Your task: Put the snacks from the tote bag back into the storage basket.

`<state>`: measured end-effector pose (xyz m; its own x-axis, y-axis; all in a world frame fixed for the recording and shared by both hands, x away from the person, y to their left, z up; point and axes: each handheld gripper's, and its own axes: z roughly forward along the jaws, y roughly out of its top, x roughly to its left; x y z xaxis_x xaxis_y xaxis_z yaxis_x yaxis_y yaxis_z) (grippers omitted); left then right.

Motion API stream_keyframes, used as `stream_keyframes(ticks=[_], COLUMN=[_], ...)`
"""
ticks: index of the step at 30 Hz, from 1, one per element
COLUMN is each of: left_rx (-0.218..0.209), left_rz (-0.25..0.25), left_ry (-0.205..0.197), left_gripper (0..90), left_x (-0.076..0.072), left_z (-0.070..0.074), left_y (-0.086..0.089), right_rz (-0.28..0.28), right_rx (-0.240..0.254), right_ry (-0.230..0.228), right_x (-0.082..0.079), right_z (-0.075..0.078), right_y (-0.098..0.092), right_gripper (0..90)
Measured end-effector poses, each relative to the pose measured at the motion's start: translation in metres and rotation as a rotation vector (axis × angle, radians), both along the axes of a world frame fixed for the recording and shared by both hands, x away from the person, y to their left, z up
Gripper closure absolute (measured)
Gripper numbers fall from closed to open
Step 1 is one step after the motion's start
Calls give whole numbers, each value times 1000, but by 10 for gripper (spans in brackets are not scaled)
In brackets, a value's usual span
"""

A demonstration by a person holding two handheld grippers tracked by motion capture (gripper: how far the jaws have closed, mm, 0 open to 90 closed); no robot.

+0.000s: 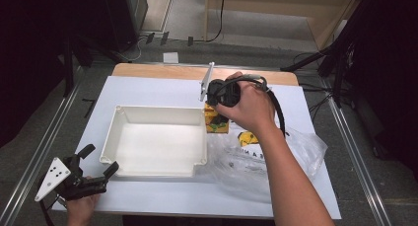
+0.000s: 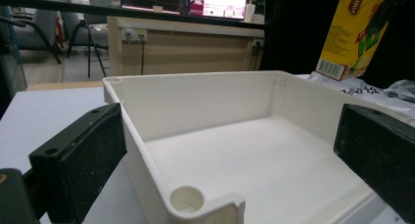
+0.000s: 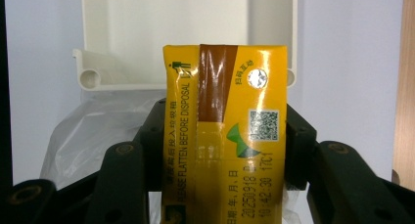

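**Desk:** At the right rim of the shallow white plastic tray (image 1: 155,142), what stands done, and what is left?

**Photographer:** The right tool (image 1: 216,118) has its jaws clamped on a yellow drink carton with a brown strip down its top face (image 3: 225,136); the right gripper view has the black pads pressing both of its sides. The carton hangs in the air just beside the tray's right wall, above the edge of a crumpled clear plastic bag (image 1: 266,162). So the pick looks finished. The placing is not: the tray's floor is bare, as the left gripper view confirms. Inside the bag there seems to be another yellow item, too small to name.

**Desk:** And the left tool (image 1: 98,179)?

**Photographer:** Idle, by my reading. Its jaws stand apart with nothing between them, near the tray's near-left corner, resting low at the front edge of the surface.

**Desk:** The surface and the room?

**Photographer:** The surface is a white sheet (image 1: 162,196) over a light wooden top (image 1: 162,70), whose far strip shows bare. Grey floor surrounds it, with metal rails (image 1: 34,162) running along both sides, dark cables and stands at the right, and pale wooden furniture at the back. The left gripper view catches lit screens (image 2: 220,1) beyond a wooden partition.
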<state>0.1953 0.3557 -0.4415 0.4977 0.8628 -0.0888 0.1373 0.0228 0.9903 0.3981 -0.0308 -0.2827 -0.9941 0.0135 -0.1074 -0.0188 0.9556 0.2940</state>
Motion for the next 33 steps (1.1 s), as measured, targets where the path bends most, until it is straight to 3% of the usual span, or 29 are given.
stream_keyframes(ticks=[33], left_rx=[9], left_rz=[-5], left_ry=[3], left_gripper=[0], left_x=[0], left_z=[0], left_y=[-1], right_rz=[27], right_rx=[15], right_ry=[15], right_x=[2], right_z=[2], right_y=[30], right_gripper=[522])
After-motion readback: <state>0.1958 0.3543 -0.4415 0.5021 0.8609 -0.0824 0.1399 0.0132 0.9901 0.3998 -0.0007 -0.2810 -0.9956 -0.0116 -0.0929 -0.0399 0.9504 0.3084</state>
